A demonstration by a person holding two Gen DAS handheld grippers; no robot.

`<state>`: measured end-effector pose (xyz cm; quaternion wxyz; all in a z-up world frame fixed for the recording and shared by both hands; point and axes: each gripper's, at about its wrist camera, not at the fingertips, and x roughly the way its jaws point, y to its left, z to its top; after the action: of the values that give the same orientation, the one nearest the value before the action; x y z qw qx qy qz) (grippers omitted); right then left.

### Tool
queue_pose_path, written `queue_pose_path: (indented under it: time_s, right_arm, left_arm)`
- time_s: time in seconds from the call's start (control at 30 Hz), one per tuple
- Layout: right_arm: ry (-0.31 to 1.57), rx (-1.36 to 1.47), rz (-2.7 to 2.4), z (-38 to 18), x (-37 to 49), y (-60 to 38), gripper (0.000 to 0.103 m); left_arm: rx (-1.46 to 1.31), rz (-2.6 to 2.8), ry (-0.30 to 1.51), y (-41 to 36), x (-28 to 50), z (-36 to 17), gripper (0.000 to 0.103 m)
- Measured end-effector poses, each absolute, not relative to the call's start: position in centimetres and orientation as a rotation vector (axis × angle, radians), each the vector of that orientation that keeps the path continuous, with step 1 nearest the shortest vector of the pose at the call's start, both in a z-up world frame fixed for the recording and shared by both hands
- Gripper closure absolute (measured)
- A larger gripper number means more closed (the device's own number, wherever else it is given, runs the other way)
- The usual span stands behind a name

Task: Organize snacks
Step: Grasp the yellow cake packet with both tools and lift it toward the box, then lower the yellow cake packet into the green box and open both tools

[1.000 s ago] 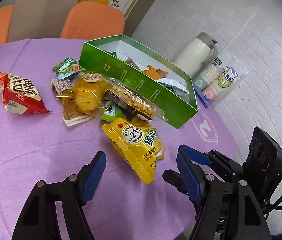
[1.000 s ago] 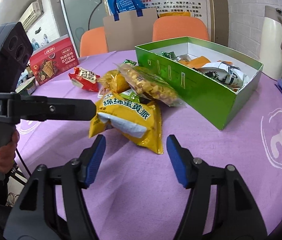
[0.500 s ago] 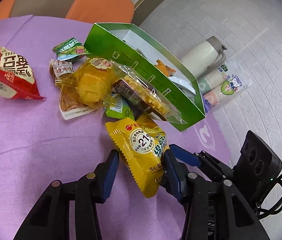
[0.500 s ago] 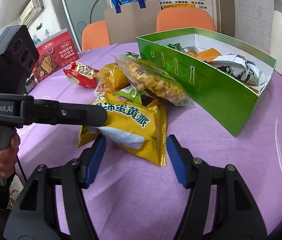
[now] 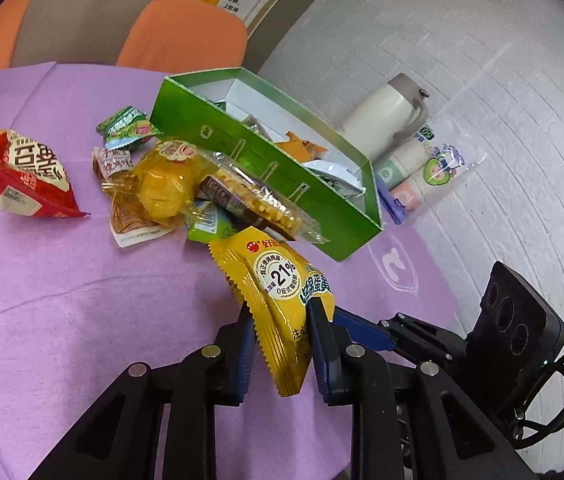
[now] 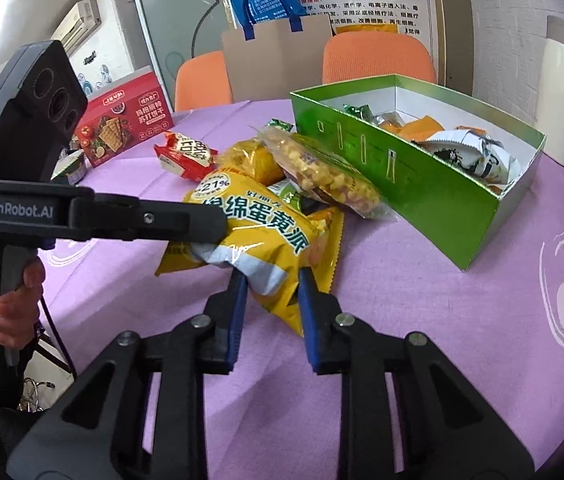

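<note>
While several snacks already lie in the green box (image 6: 421, 184), both tongs, left (image 5: 280, 344) and right (image 6: 272, 300), pinch the yellow pie bag (image 6: 266, 240); a pile (image 5: 186, 184) remains on the tabletop (image 5: 62, 300).

Both grippers point down at a slant toward the desk. The left gripper (image 5: 282, 320) has just been closing, and its blue fingers (image 5: 317, 336) now pinch the yellow egg-yolk pie packet (image 5: 278, 296) from either side. The right gripper (image 6: 270, 284) has likewise been closing; its fingers (image 6: 238, 304) press the packet's near end. A hand (image 6: 14, 308) grips the left gripper's handle.
</note>
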<state>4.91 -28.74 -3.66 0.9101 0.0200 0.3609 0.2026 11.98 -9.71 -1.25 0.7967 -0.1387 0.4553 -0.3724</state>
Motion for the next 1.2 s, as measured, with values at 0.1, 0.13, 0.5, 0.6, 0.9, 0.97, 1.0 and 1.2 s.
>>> queue_pose_path:
  time_s: [0.1, 0.13, 0.5, 0.6, 0.9, 0.97, 1.0, 1.2]
  right_arm:
    - [0.684, 0.05, 0.422, -1.5, 3.6, -29.1, 0.076]
    - [0.66, 0.048, 0.414, -0.7, 3.3, -29.2, 0.076]
    - [0.509, 0.084, 0.287, 3.7, 6.5, -32.6, 0.077]
    - [0.505, 0.108, 0.251, 3.8, 8.5, -33.7, 0.077]
    - [0.533, 0.194, 0.184, 2.0, 13.9, -36.7, 0.077]
    - [0.542, 0.211, 0.174, 1.6, 15.2, -37.3, 0.077]
    - [0.547, 0.218, 0.166, 1.4, 16.0, -37.6, 0.077]
    - [0.628, 0.177, 0.087, -0.6, 20.5, -38.2, 0.077]
  left_arm:
    - [-0.289, -0.831, 0.915, -9.7, 11.1, 1.1, 0.078]
    - [-0.287, -0.842, 0.893, -9.8, 11.1, 1.9, 0.078]
    - [-0.268, -0.933, 0.772, -14.1, 16.4, 6.7, 0.078]
    - [-0.262, -0.938, 0.781, -15.9, 18.6, 6.8, 0.078]
    - [-0.262, -0.936, 0.813, -19.9, 24.4, 5.2, 0.078]
    - [-0.248, -0.93, 0.801, -20.4, 25.4, 4.7, 0.078]
    - [-0.247, -0.924, 0.803, -20.7, 26.0, 4.4, 0.078]
    - [-0.208, -0.864, 0.869, -21.6, 28.9, 2.2, 0.076]
